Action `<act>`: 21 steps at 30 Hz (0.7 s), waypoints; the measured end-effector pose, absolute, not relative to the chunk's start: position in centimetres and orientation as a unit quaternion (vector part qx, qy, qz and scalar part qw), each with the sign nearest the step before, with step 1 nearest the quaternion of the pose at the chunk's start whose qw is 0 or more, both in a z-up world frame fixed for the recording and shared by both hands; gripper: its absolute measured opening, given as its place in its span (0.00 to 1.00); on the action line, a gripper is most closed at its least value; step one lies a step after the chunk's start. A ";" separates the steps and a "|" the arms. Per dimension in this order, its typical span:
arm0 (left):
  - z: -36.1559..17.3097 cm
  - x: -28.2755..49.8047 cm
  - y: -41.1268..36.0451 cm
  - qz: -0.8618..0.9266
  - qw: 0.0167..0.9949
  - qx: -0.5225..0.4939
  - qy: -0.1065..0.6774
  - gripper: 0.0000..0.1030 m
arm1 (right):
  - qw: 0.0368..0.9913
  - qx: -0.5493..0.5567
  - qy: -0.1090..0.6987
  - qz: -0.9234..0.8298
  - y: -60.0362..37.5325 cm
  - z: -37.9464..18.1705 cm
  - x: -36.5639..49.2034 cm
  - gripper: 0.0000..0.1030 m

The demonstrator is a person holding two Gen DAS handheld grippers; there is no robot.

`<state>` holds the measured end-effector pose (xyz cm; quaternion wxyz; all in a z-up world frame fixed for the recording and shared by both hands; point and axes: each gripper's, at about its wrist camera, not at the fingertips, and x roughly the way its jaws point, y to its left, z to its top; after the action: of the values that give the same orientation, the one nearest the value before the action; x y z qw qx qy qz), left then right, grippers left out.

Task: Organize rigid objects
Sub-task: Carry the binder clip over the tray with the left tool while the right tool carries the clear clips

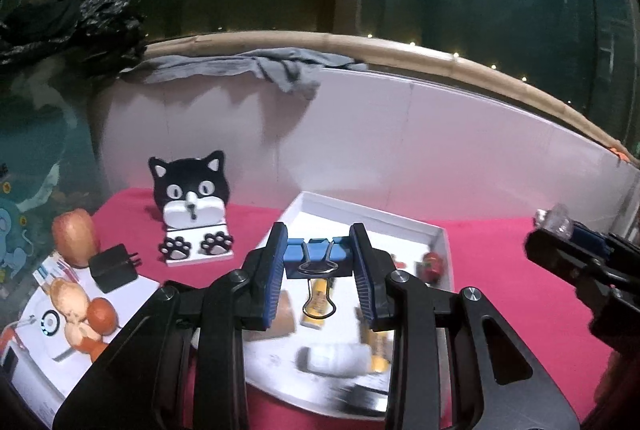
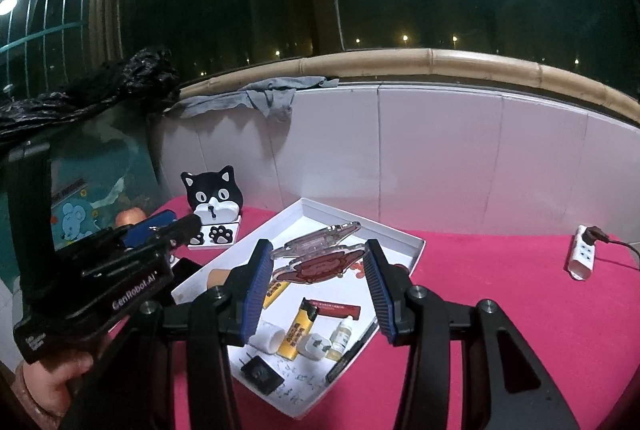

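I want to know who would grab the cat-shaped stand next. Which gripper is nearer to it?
Left. The left gripper, shut on a blue binder clip, sits just beside the cat stand. The right gripper, holding an acrylic charm, hovers over the white tray, farther away.

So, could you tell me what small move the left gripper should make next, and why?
Probably lower it a little and open. The left gripper is shut on the blue binder clip, which hangs over the white tray, where other small items already lie, so releasing it there fits the sorting.
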<state>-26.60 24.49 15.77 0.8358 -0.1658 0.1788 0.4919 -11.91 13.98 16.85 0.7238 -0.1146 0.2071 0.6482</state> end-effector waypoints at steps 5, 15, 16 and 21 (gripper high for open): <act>15.7 -26.7 27.3 0.499 0.828 -0.174 0.186 0.30 | 0.727 -0.106 0.225 0.640 15.6 16.6 -11.3 0.45; 13.5 -23.2 30.2 0.503 0.817 -0.152 0.239 0.30 | 0.725 -0.111 0.257 0.629 19.4 14.6 -11.0 0.45; 13.1 -22.9 30.4 0.503 0.815 -0.150 0.245 0.30 | 0.725 -0.114 0.262 0.627 19.8 14.2 -10.9 0.45; 11.4 -21.2 31.4 0.499 0.810 -0.143 0.273 0.30 | 0.724 -0.120 0.282 0.618 21.5 12.7 -10.5 0.45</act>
<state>-21.18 31.37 11.41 0.8102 -0.1429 0.2727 0.4988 -10.49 21.49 12.73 0.7235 -0.1200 0.2822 0.6184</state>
